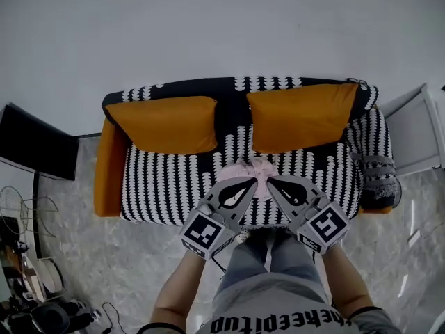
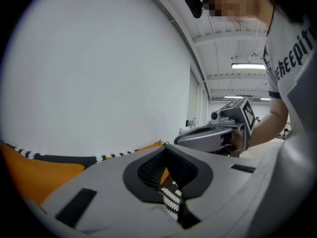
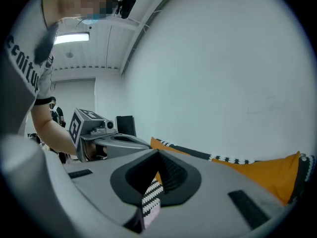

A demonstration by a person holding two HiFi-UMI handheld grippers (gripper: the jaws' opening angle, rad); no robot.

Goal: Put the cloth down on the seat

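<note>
The left hand-held gripper (image 1: pixel 250 181) and the right hand-held gripper (image 1: pixel 272 181) clamp the cloth (image 1: pixel 258 170). Lower both evenly onto the seat (image 1: pixel 167 186), then release.

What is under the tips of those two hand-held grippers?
A pink cloth over the striped sofa seat. The left hand-held gripper and right hand-held gripper cover its near part.

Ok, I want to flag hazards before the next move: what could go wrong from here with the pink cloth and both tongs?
1. The tongs of the left gripper and right gripper are shut, tips by the pink cloth; whether a fold is caught I cannot tell. If so, pulling away could drag it off the seat.
2. The two tips almost meet, so they might knock together.
</note>
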